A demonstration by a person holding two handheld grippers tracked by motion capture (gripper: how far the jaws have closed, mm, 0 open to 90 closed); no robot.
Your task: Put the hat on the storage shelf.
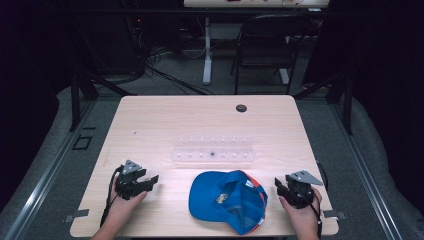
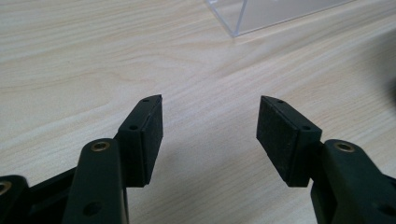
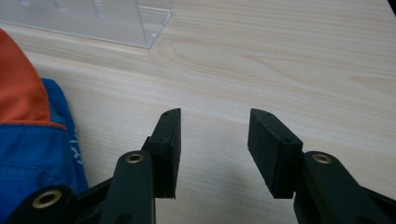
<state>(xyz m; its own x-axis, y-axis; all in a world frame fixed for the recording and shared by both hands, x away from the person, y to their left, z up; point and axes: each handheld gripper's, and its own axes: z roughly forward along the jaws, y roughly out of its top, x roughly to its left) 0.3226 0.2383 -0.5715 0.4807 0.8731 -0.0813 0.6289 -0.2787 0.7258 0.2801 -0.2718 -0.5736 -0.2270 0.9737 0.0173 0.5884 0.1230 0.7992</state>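
A soft blue fabric cap with an orange panel (image 1: 229, 200) lies on the pale wood-grain table (image 1: 150, 120), between the left gripper (image 1: 150, 181) and right gripper (image 1: 278, 184), near a clear acrylic rack (image 1: 214, 152). Both grippers' matte black jaws stand wide apart, holding nothing.

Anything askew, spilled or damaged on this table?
Nothing stands out. The blue cap lies whole near the front edge, the clear rack sits square behind it, and both grippers rest open beside the cap.
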